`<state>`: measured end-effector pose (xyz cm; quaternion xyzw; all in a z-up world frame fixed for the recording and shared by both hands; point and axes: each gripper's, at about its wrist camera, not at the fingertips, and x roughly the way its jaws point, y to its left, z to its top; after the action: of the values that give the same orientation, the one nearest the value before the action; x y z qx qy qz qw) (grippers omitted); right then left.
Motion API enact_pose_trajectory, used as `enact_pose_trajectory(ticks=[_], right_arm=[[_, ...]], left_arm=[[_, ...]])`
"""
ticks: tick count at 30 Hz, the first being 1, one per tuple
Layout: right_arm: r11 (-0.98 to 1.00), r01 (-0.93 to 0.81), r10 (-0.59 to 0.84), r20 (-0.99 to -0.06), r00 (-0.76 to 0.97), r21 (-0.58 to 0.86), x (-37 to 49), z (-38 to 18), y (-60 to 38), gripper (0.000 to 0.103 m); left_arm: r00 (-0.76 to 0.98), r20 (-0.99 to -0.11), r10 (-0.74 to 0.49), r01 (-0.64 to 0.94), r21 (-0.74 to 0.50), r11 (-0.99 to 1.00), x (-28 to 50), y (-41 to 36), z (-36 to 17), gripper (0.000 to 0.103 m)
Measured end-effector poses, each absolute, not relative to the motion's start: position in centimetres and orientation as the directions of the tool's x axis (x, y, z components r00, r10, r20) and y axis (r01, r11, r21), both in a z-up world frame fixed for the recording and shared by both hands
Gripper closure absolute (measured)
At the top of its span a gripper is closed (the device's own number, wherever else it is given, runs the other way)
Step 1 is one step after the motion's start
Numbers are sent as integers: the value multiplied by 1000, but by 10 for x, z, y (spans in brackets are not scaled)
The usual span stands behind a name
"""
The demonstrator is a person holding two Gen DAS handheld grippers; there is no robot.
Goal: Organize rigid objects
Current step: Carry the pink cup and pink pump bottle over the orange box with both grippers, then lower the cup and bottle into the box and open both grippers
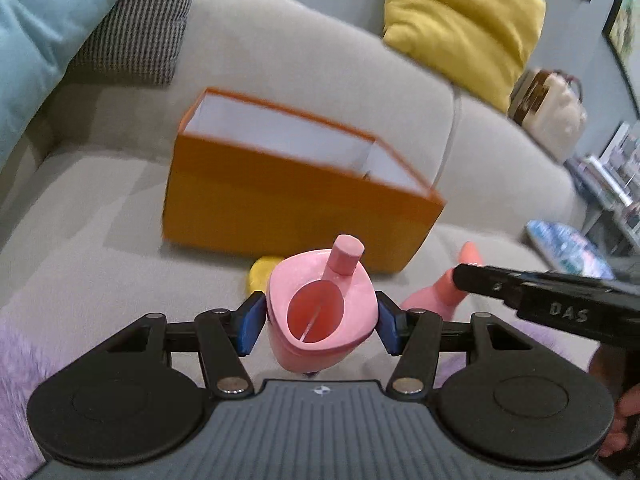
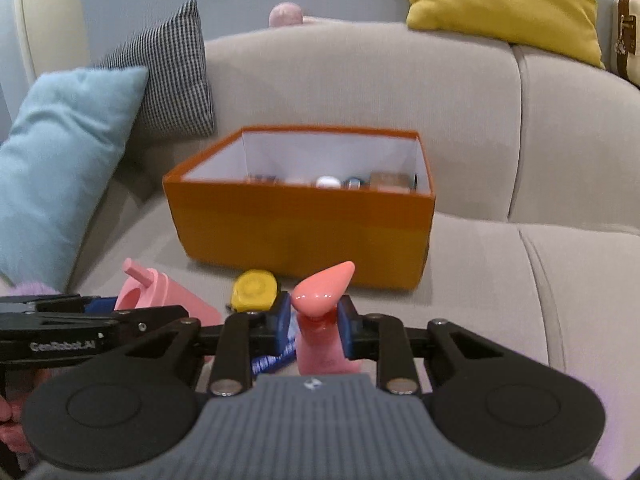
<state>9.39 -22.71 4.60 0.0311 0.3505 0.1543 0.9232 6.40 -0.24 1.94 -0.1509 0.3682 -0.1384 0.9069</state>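
Note:
My left gripper (image 1: 322, 322) is shut on a pink cup-like container with a peg handle (image 1: 324, 312), held just above the sofa seat in front of the orange box (image 1: 280, 200). It also shows in the right wrist view (image 2: 160, 296). My right gripper (image 2: 314, 320) is shut on a pink bottle with a drop-shaped cap (image 2: 320, 312); that bottle shows at the right in the left wrist view (image 1: 436, 292). A yellow tape measure (image 2: 254, 290) lies before the box (image 2: 300, 232), which holds several small items.
The grey sofa (image 2: 480, 280) carries a light blue cushion (image 2: 60, 160), a checked cushion (image 2: 172, 76) and a yellow cushion (image 2: 504, 0) at the back. A blue strap (image 2: 272, 360) lies under my right gripper. Books and a bag (image 1: 552, 112) stand at the far right.

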Motion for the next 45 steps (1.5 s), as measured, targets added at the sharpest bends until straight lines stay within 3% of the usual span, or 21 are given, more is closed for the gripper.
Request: enact_pose_trajectory(ticks=[10,14,26,35,45], right_arm=[[926,-296,375,-482,792,233,145,114,-255,78],[936,-299,352,-477,805,187,183,123,-258,78],[921,-370,350,-675,650,122,286,61,-240,79],[848,-525,356,-808,469,70,325,26,-227,79],[722,-690,279,-893,354,-48,345,16,-218,78]], left_arm=[[752,-523,-401,172,-431,886,121,8,79,38],[764,-513,-392,194,-398,897,152,3,90,38],[672,-610,-421,202,-396,896,240,-16,47,38],[623,-649,-437,181,-423,888,268,-18,18,38],[583,-672,-456,177,-443,879,281,-22,6,38]])
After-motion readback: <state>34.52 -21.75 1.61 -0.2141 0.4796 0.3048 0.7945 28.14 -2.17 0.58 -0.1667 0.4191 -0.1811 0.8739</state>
